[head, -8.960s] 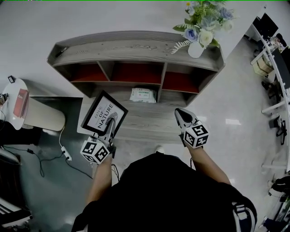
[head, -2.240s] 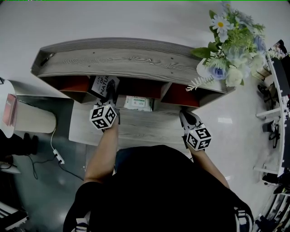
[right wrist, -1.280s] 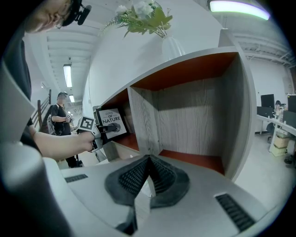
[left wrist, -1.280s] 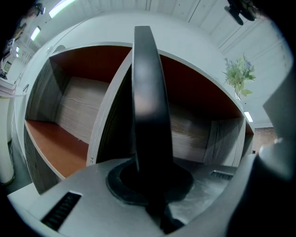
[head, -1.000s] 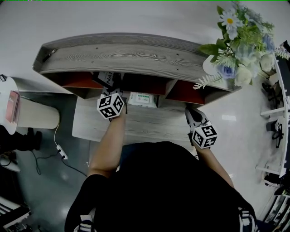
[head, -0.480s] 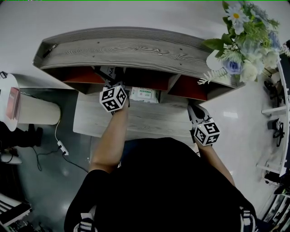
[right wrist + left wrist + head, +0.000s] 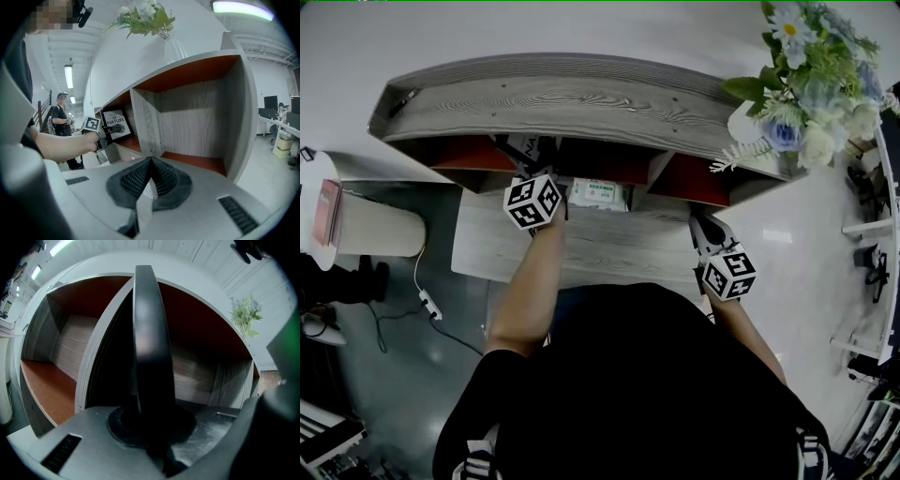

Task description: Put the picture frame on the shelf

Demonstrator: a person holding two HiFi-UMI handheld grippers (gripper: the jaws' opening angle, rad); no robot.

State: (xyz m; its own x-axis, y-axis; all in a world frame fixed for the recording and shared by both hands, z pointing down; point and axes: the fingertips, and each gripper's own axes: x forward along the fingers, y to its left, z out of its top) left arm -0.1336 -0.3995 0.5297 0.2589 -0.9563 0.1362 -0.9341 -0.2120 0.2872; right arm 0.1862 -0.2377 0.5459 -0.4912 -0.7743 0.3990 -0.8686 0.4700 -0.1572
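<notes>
The black picture frame (image 7: 518, 150) with a white "NATURE" print is tilted at the mouth of a red-floored compartment of the grey wooden shelf (image 7: 581, 98), partly hidden under its top board. My left gripper (image 7: 529, 176) is shut on the frame's lower edge. In the left gripper view the frame (image 7: 147, 343) shows edge-on, rising from my left gripper (image 7: 150, 425). The right gripper view shows the frame (image 7: 116, 124) from the side. My right gripper (image 7: 705, 232) hovers over the lower ledge, its pads (image 7: 161, 180) closed together with nothing between them.
A white tissue pack (image 7: 598, 193) lies in the middle compartment, just right of the frame. A white vase of flowers (image 7: 802, 84) stands on the shelf's right end. A round white side table (image 7: 328, 220) and a power strip (image 7: 427, 306) sit at the left.
Over the last second the left gripper has pushed the frame a little farther under the shelf's top board. The right gripper has drifted slightly right and stays shut.
</notes>
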